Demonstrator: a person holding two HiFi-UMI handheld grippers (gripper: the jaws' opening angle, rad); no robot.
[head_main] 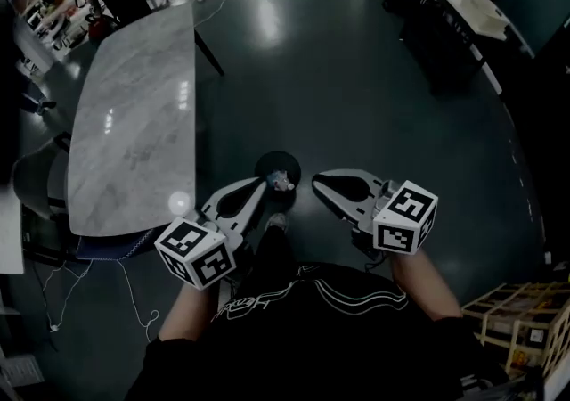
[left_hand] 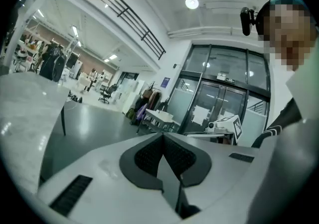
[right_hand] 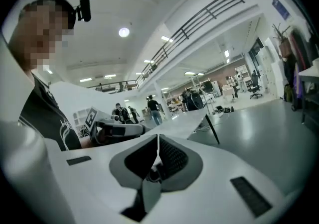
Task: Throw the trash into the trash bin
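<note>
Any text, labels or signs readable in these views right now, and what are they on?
Nothing reads clearly.
Left cube, right cube: marker patterns, no words.
Blue wall sign: too small.
Door paper: blurred.
Upper blue sign: too small.
Shirt print: blurred.
Box label: too small.

Closed tongs (right_hand: 158,143) before pale table (right_hand: 183,122)
</note>
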